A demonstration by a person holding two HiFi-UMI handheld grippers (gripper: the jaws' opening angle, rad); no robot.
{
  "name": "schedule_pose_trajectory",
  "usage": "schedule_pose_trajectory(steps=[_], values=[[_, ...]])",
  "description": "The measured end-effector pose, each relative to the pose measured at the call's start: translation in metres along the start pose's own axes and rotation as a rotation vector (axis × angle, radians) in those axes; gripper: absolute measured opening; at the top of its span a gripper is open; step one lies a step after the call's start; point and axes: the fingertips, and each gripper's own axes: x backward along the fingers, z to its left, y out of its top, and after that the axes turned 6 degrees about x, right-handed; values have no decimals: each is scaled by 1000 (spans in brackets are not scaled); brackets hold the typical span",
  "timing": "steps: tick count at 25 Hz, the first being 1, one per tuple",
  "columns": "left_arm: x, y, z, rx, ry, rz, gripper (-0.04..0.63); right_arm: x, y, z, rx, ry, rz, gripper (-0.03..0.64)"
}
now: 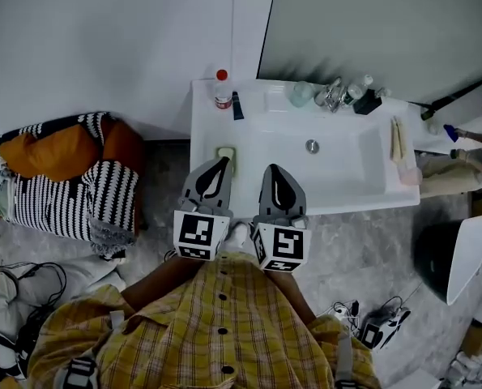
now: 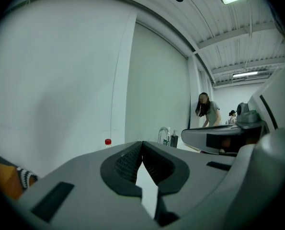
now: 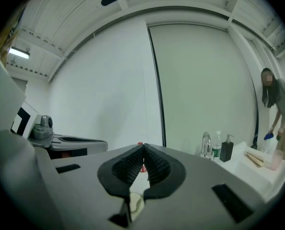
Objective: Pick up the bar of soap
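- One small greenish dish (image 1: 233,162) sits on the left rim of the white sink (image 1: 204,124), at the centre of the head view. The bar of soap (image 1: 226,153) lies in it, pale and flat.
- Beyond the front rim, the sink's basin shows its drain (image 1: 312,146) near the middle.
- Along the back rim stand a red-capped bottle (image 1: 222,90), a pale cup (image 1: 301,94) whose inside cannot be seen, the faucet (image 1: 334,94) and a dark pump dispenser (image 1: 368,102).
- The left gripper (image 1: 221,163) has its jaws pressed together with nothing between them. It is held about level, and its tip lies at the near edge of the dish in the head view. Whether it touches the dish cannot be told.
- The right gripper (image 1: 271,169) is just beside it, jaws likewise closed on nothing, its tip over the basin's front rim.
- Both grippers reach forward from the person's yellow plaid shirt (image 1: 224,322), in the lower middle of the frame.
- At left on the floor lies a striped and orange bag (image 1: 62,168). A folded cloth (image 1: 398,140) rests on the sink's right rim, and another person (image 1: 475,148) bends over at the upper right.
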Motion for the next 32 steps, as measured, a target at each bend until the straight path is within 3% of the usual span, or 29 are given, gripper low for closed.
schedule_pose_trajectory(steps=[6,10,13,17,21,24,26,29,32], values=[[-21,-1,22,-8,-18,22,12,-22,-6,5,-9,-7,27,18],[-45,-23,36,-120,-114,133,12,-31,-5,5,-1,-38,31,18],[-64,-57,37,-285,-258,278,12,-37,-3,-2,-9,-78,25,18],[-79,-95,33,-563,-466,412,12,-47,-3,-11,-11,-111,34,18],[-82,-156,31,-930,-773,572,12,-51,-9,-18,-10,-146,55,19],[-86,-190,41,-1226,-919,615,12,-53,-11,-24,-14,-160,68,18],[-91,-203,43,-1316,-1017,638,12,-55,-9,-30,-17,-174,68,18],[-95,-217,43,-1361,-1157,695,12,-57,-13,-32,-16,-186,87,18],[-100,-236,55,-1518,-1266,755,30,-63,-20,-31,-15,-184,113,19]])
